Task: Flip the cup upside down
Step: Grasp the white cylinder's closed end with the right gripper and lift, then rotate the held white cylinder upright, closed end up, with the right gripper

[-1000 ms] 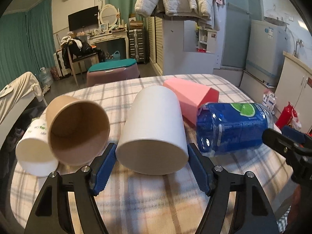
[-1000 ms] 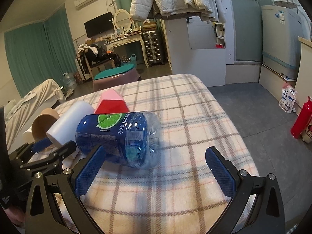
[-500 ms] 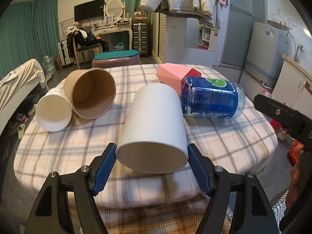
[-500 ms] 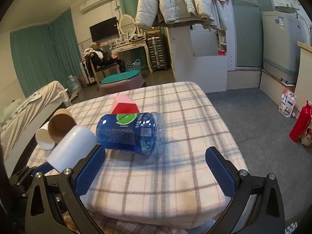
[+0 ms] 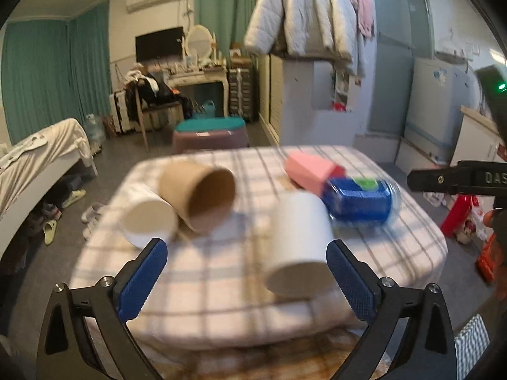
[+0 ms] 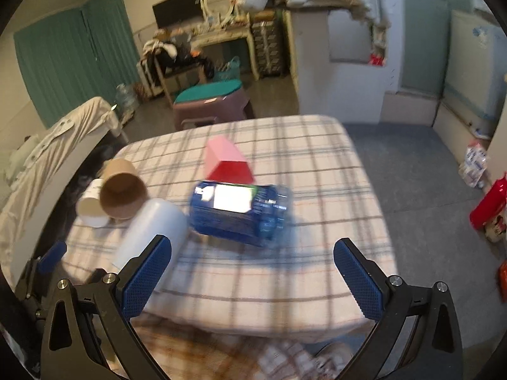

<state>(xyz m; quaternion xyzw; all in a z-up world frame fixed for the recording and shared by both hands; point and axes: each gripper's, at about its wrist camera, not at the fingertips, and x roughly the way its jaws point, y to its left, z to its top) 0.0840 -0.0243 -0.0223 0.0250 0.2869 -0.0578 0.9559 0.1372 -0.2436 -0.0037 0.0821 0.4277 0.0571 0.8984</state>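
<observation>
1. Now, left gripper (image 5: 245, 277) had its jaws spread wide, holding nothing; blue pads on both sides.
2. White cup (image 5: 299, 242) lay on its side on the checked tablecloth (image 5: 221, 288), near the front edge of the table. Its flat end faced the left wrist camera, close against the right-side pad; whether it touched the pad I could not tell. Blurred.
3. Right gripper (image 6: 252, 274) was also wide, with nothing between the pads.
4. From the right wrist view the white cup (image 6: 155, 231) sat partly behind the left-side pad, not between the two pads, just beside the blue bottle (image 6: 237, 213).
5. Blue bottle (image 5: 359, 201) lay on its side, green and white label up, right of the white cup.
6. Pink box (image 5: 309, 172) lay tipped over behind the bottle, touching or nearly so; its red open end (image 6: 231, 171) faced the right wrist camera.
7. Brown paper cup (image 5: 198, 199) lay on its side, mouth toward the camera, resting against a smaller white paper cup (image 5: 147, 220), also on its side, at the left of the table.
8. Both frames were motion-blurred over the table area.
9. Part of the right gripper's black frame (image 5: 459, 182) showed at the right edge of the left wrist view.
</observation>
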